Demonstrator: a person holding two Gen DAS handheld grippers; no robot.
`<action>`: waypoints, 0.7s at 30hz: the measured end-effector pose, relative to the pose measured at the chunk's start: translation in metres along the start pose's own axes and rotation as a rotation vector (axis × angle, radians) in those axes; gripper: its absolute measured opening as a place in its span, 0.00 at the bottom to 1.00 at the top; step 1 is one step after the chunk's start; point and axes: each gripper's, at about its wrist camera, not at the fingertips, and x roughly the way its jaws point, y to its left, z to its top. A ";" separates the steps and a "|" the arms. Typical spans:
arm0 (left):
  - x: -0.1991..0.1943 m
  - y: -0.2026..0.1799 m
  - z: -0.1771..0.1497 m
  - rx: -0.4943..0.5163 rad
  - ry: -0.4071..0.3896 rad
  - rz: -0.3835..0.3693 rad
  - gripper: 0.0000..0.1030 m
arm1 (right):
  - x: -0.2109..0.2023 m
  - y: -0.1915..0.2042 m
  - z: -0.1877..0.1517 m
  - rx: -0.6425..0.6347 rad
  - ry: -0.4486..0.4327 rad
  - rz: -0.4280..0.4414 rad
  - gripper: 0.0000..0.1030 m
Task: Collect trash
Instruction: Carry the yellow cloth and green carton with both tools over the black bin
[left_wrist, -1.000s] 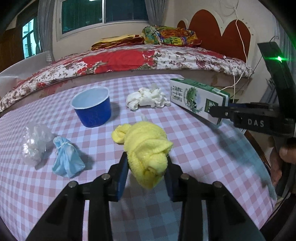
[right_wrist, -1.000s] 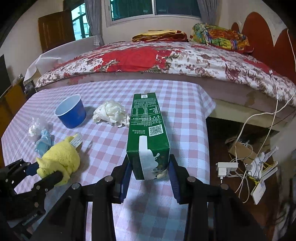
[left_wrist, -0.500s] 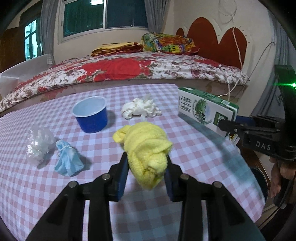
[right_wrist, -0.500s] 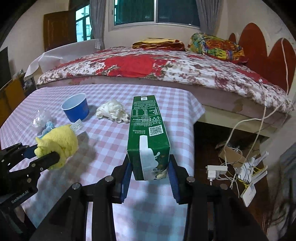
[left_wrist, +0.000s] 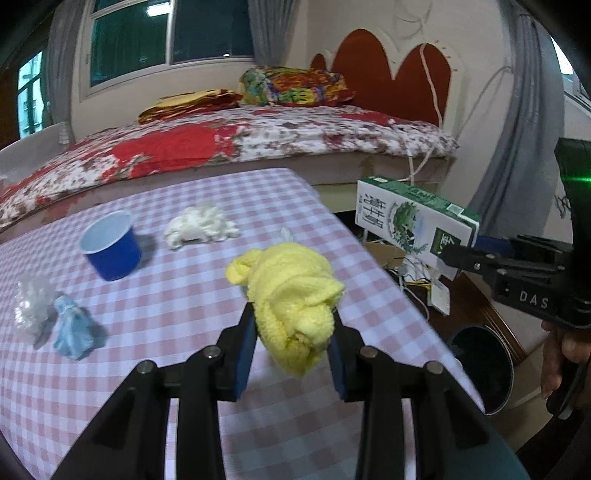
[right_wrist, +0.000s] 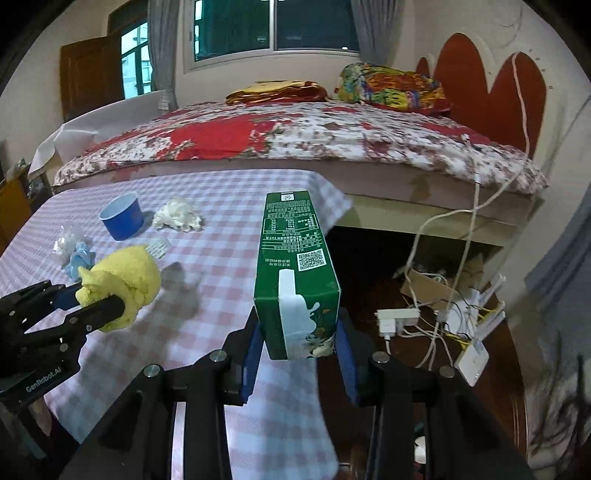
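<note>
My left gripper (left_wrist: 291, 339) is shut on a crumpled yellow cloth (left_wrist: 291, 295) and holds it above the table's right part; the cloth also shows in the right wrist view (right_wrist: 122, 284). My right gripper (right_wrist: 297, 343) is shut on a green milk carton (right_wrist: 295, 266), held in the air past the table's right edge; the carton also shows in the left wrist view (left_wrist: 413, 225). A dark round bin (left_wrist: 484, 369) stands on the floor below the carton. On the checked tablecloth (left_wrist: 184, 295) lie a blue cup (left_wrist: 110, 247), a white tissue wad (left_wrist: 201, 229), a blue mask (left_wrist: 74, 328) and a clear plastic wad (left_wrist: 31, 310).
A bed with a red floral cover (right_wrist: 295, 136) stands behind the table. Cables, a power strip (right_wrist: 397, 317) and a cardboard box (right_wrist: 424, 284) lie on the floor to the right. A small paper label (right_wrist: 157, 247) lies on the cloth.
Both grippers have risen and moved right with their loads. The carton now hangs beyond the table edge, and the bin has come into the left wrist view.
</note>
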 end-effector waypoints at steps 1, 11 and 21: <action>0.001 -0.005 0.001 0.007 0.000 -0.007 0.36 | -0.001 -0.003 -0.002 0.004 0.001 -0.005 0.38; 0.010 -0.049 0.004 0.060 0.012 -0.072 0.36 | -0.020 -0.047 -0.031 0.060 0.018 -0.067 0.38; 0.020 -0.092 0.005 0.113 0.030 -0.136 0.36 | -0.035 -0.088 -0.061 0.121 0.038 -0.124 0.38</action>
